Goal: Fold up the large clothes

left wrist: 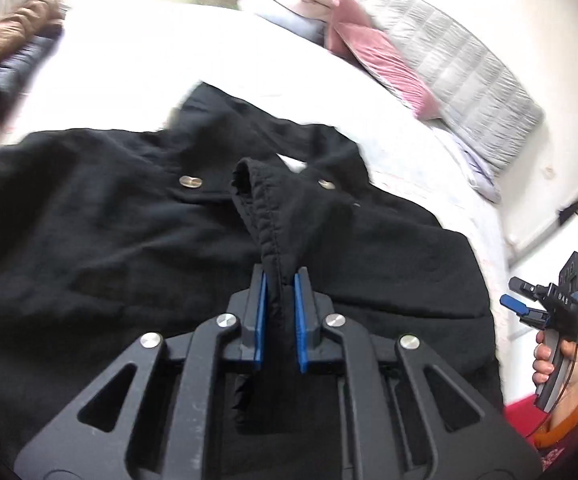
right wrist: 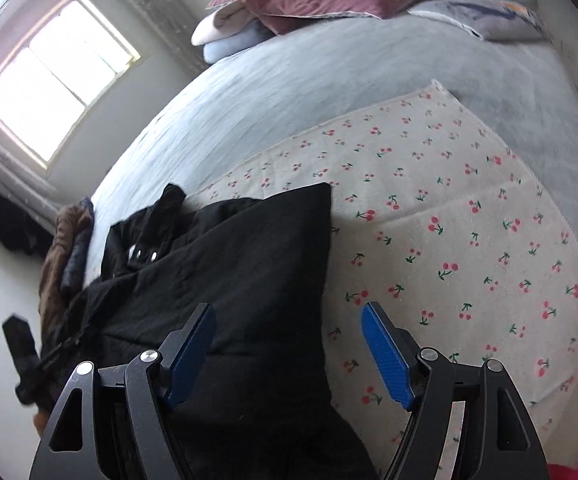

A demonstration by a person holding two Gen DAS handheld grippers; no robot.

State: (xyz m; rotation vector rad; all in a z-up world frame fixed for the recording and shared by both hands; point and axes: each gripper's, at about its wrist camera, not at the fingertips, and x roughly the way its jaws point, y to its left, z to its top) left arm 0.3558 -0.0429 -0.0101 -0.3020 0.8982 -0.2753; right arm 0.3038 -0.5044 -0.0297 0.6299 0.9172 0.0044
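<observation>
A black jacket (left wrist: 129, 240) with metal snap buttons (left wrist: 191, 181) lies spread on the bed. My left gripper (left wrist: 280, 276) is shut on a raised, stitched fold of this jacket, with the cloth pinched between its blue pads. In the left wrist view a hand holds my right gripper (left wrist: 509, 292) off the jacket's right edge, jaws apart. In the right wrist view the right gripper (right wrist: 289, 314) stands open above the jacket (right wrist: 241, 260), over its straight right edge, with nothing pressed between its fingers.
A cherry-print blanket (right wrist: 449, 220) lies under and right of the jacket on a pale sheet (right wrist: 289, 92). A pink cover (left wrist: 373, 52) and grey quilt (left wrist: 461, 72) are piled at the far end. Brown and dark clothes (right wrist: 65, 256) lie at the left. A window (right wrist: 57, 76) is beyond.
</observation>
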